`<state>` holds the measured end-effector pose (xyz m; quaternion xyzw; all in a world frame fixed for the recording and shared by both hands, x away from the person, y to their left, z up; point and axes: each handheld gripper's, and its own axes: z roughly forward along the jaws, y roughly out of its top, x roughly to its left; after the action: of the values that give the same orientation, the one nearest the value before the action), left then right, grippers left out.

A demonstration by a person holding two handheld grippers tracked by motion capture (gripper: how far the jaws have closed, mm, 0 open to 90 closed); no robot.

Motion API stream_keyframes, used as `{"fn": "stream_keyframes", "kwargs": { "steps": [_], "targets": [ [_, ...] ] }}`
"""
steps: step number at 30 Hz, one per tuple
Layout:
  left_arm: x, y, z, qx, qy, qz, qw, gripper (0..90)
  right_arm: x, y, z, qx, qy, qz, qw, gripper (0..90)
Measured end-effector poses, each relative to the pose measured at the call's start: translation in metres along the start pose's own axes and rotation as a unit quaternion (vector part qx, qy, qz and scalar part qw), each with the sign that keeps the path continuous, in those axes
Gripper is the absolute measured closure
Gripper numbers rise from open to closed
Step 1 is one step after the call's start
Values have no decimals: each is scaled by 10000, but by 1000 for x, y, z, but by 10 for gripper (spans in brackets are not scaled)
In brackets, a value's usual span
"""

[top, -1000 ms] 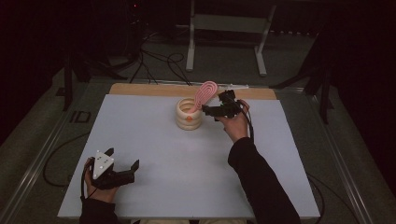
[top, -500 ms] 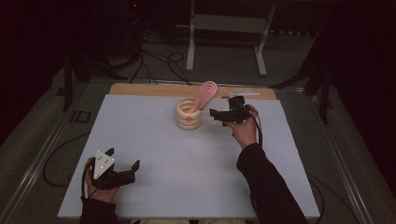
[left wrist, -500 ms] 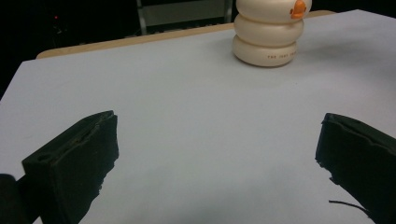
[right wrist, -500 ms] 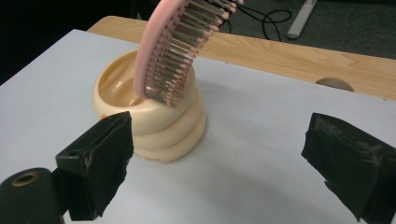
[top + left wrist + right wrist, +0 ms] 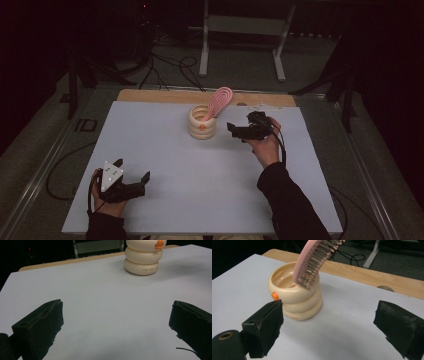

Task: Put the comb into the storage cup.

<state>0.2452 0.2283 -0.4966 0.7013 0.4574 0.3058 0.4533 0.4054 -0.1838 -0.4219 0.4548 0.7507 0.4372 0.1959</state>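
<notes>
We see the white table [image 5: 200, 175] lit evenly from above, while the floor and room around it fall into deep darkness, the far corners nearly black. The high view is soft and grainy, with little fine detail. In the right gripper view the cream ringed holder [image 5: 295, 300] casts a faint, diffuse shadow to its right, and a soft grey shadow lies on the table between the jaws. The pink hairbrush [image 5: 317, 257] is reasonably sharp there. In the left gripper view the near jaws blur slightly, and a dim shadow spreads across the table below.
</notes>
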Motion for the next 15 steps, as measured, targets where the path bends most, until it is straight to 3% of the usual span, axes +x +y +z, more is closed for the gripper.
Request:
{"fn": "stream_keyframes", "kwargs": {
  "steps": [15],
  "targets": [
    [-1, 0, 0, 23, -2, 14, 10000, 2, -3, -42, -37, -226, -93, -134, 9996, 83]
  ]
}}
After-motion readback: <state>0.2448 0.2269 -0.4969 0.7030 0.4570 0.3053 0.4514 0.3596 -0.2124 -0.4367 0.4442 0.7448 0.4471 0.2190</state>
